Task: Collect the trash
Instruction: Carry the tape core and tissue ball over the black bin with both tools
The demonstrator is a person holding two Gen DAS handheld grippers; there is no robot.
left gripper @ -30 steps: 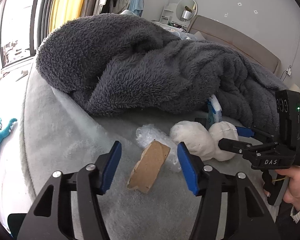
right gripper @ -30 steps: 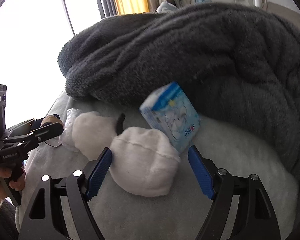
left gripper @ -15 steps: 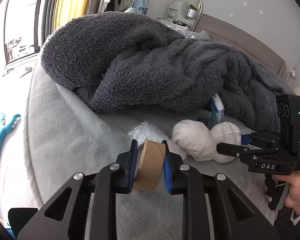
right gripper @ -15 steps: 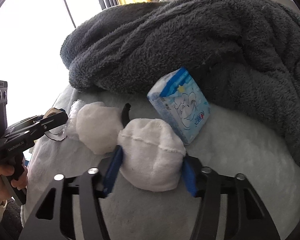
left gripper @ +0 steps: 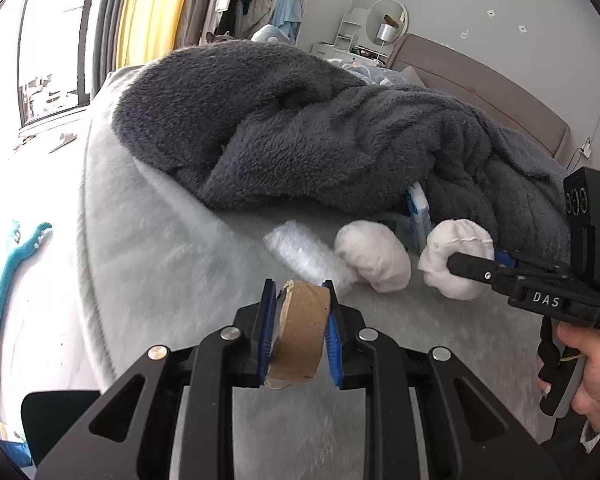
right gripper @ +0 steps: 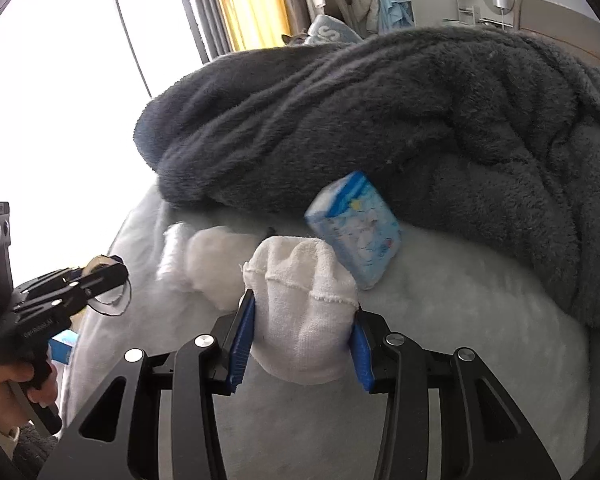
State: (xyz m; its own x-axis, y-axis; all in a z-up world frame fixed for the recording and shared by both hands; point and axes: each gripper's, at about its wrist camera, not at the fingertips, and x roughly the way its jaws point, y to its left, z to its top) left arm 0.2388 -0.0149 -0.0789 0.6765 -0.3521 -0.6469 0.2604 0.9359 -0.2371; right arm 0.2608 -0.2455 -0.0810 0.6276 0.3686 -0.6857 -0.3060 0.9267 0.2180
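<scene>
Both grabs are on! The left gripper [left gripper: 299, 322] has its fingers clamped flat on the roll [left gripper: 300, 334], a brown cardboard ring with a ragged torn edge, stiff enough to take the squeeze. The right gripper [right gripper: 303, 338] has just been closing, and its fingers now pinch the sock ball [right gripper: 302, 312], white terry cloth, soft and squashy, bulging between the pads. Both sit low over the pale fleecy bed [left gripper: 160, 264].

From here, I'd say lift straight and steady: the ring is light and could twist in the pads, and the sock may slump out if the grip slackens.

At eleven o'clock of the sock ball lies a second ball [right gripper: 210, 268]. At one o'clock leans a glossy blue tissue pack [right gripper: 358, 232], against the dark plush blanket [right gripper: 380, 120]. Crinkly plastic wrap [left gripper: 300, 248] waits just beyond the roll.
</scene>
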